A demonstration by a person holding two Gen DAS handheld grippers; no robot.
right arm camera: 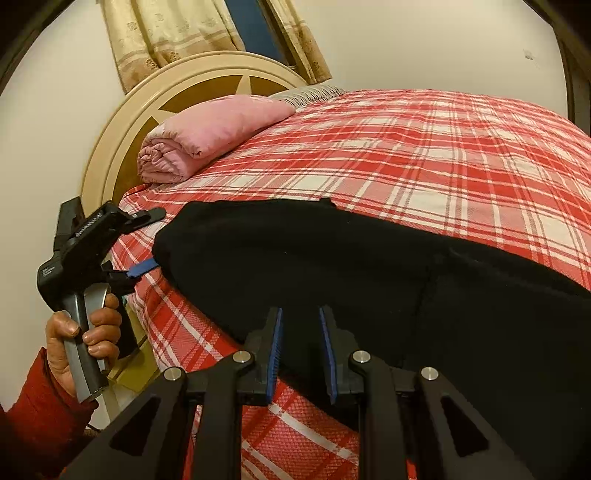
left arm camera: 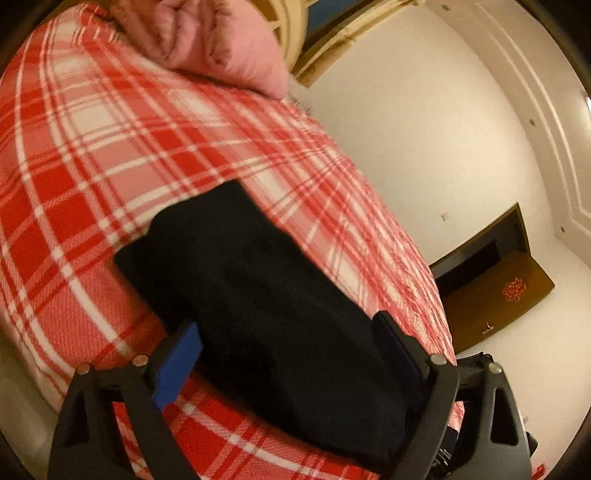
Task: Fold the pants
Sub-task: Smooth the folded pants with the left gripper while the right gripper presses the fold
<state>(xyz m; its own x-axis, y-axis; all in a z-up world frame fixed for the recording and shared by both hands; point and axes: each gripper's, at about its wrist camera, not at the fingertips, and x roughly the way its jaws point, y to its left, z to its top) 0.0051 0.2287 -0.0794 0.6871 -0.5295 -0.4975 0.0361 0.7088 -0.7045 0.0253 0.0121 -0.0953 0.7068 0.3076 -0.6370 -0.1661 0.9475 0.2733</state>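
Black pants [left arm camera: 258, 280] lie folded flat on a bed with a red and white plaid cover [left arm camera: 110, 166]. In the left wrist view my left gripper [left arm camera: 288, 332] is wide open, its blue-padded fingers straddling the near end of the pants. The right wrist view shows the pants [right arm camera: 369, 266] across the bed edge. My right gripper [right arm camera: 301, 325] is open with a narrow gap, its fingertips at the pants' near edge. The left gripper [right arm camera: 147, 243] also shows there, held in a hand at the pants' left end, open.
A rolled pink blanket [right arm camera: 207, 133] lies at the head of the bed by a cream headboard [right arm camera: 122, 125]. Curtains [right arm camera: 177, 33] hang behind. A dark wooden cabinet [left arm camera: 491, 273] stands by the white wall past the bed's far side.
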